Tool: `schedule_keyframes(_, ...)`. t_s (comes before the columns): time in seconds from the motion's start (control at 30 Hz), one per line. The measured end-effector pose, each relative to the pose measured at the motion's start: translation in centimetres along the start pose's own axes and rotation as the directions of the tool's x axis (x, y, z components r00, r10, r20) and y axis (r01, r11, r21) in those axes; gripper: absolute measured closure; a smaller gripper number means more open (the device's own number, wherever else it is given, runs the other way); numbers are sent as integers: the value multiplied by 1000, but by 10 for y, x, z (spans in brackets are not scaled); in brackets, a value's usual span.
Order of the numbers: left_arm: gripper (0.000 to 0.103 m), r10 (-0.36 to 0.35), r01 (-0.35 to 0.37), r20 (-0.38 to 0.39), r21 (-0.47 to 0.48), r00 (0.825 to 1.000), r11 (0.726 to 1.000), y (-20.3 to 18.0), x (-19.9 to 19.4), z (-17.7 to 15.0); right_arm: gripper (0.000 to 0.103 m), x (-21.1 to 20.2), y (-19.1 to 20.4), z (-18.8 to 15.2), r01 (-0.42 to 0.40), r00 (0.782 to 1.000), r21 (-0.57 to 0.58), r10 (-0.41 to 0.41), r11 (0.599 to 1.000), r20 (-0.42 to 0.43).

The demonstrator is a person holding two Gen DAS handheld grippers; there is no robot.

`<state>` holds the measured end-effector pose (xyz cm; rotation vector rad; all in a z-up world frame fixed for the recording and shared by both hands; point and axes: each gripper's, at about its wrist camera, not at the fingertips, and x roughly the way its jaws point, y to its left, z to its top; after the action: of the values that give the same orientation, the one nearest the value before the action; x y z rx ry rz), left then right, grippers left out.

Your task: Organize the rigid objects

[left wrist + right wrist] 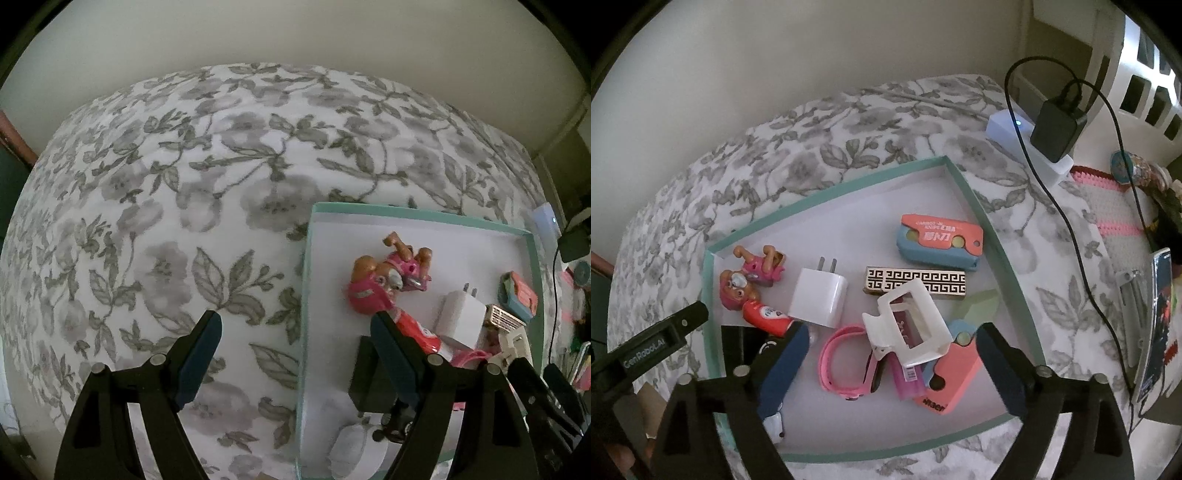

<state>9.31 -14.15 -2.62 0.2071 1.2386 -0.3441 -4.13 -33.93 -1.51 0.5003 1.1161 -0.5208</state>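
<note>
Left tool (295, 328): jaws wide, empty, straddling the teal tray's (303, 295) near wall over the floral bedspread (184, 184); pink pup figure (384, 280) already lies inside.

Right tool (888, 354): mine too, spread wide, gripping nothing, hovering above the white hair clip (908, 325), charger (820, 295) and pink band (838, 358), all gathered in the tray for tidiness.
</note>
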Motion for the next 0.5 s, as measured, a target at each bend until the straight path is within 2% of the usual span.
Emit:
schedule_keyframes(0.07,19,5,-5,6,-6,1000,1000,2,0,1,1,0,1,0,-1,1000,-4,1,1000,4)
schedule_keyframes(0.17,2,10,-10,15,-16,1000,1000,5,1,2,0,0,2,0,1,1000,-7,-1,1000,10)
schedule_keyframes(0.5,2,14,-10,87,-42,996,999,15,-9,4,0,-3,4,0,-12,1000,-12,12,1000,27)
